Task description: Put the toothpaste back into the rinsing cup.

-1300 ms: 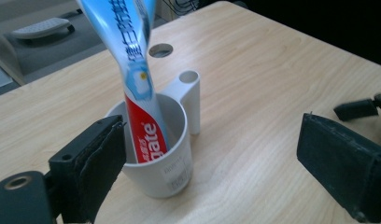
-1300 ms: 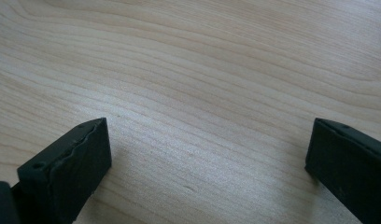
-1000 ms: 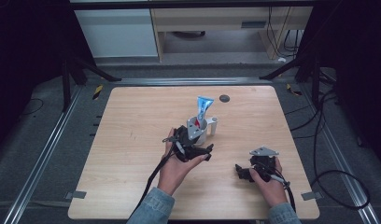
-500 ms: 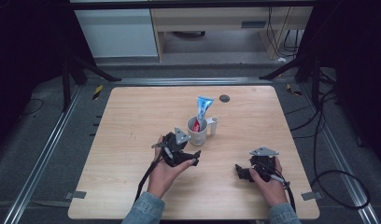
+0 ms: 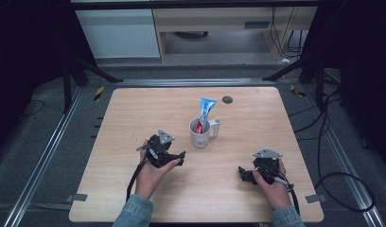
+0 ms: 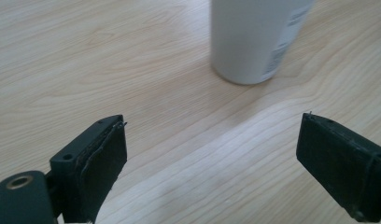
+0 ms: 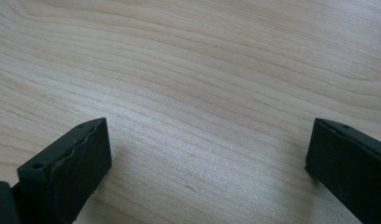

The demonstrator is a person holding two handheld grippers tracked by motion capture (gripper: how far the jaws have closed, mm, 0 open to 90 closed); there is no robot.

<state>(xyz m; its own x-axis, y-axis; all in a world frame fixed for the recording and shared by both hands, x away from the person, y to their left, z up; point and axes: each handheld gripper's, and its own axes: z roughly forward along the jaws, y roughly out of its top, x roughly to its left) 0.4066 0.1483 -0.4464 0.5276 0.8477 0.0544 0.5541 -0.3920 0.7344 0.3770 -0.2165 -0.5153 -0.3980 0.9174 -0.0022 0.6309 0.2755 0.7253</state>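
Note:
A white mug [image 5: 199,134] stands near the middle of the wooden table [image 5: 134,113], handle to the right. A blue and red toothpaste tube [image 5: 206,111] sticks up out of it. My left gripper [image 5: 179,158] sits low over the table, left of the mug and a little nearer the person, jaws pointing right. In the left gripper view the left gripper [image 6: 212,123] is open with bare wood between its jaws, and the mug's [image 6: 256,37] base is ahead. My right gripper [image 5: 241,173] rests at the front right, pointing left; the right gripper [image 7: 208,126] is open over bare wood.
A small black disc [image 5: 227,99] lies on the table behind the mug. Metal rails [image 5: 54,142] and cables run along both sides of the table. White cabinets [image 5: 120,33] stand beyond the far edge.
My left gripper has drawn back from the mug, moving left and a little lower. The mug and tube stay where they were. The right gripper has not moved.

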